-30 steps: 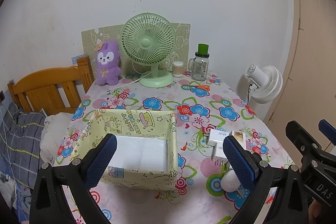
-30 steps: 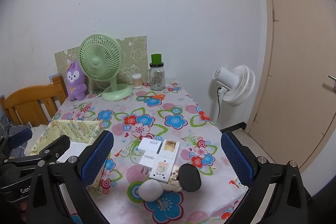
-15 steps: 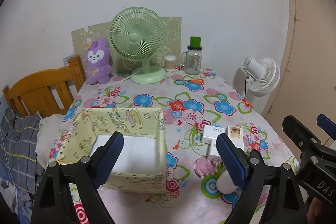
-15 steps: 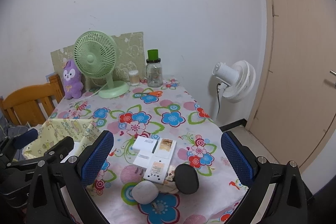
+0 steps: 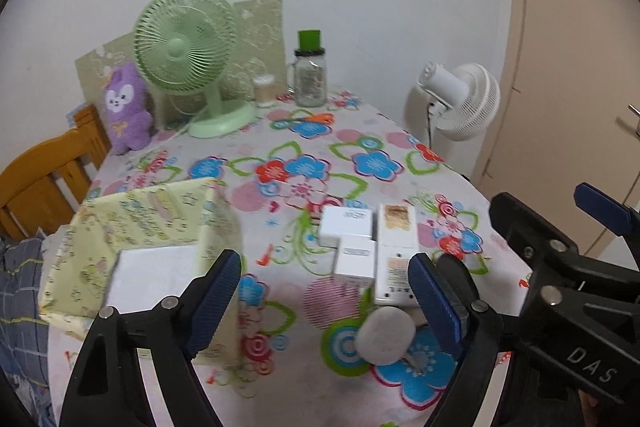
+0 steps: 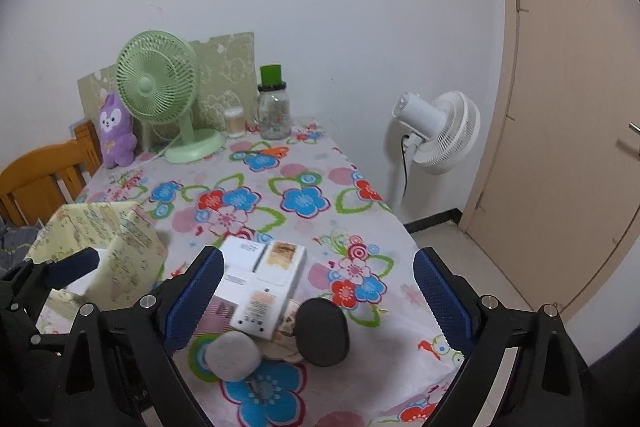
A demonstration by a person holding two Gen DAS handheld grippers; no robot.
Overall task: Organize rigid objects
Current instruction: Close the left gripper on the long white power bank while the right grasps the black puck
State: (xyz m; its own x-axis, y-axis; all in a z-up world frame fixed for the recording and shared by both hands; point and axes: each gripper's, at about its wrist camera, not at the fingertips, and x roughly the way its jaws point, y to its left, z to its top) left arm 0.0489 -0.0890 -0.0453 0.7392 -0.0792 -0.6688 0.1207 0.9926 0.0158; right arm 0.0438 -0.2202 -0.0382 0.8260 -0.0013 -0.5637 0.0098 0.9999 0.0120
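White boxes (image 6: 262, 281), grey stone (image 6: 233, 355), black stone (image 6: 322, 331), clustered beside yellow bin (image 5: 152, 243)

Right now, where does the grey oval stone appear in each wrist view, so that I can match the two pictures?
Left wrist view: the grey oval stone lies low and right of centre, just inside the right fingertip.
Right wrist view: the stone lies low and left of centre, beside the black oval stone.
Shared landmark: the green desk fan at the table's far end.
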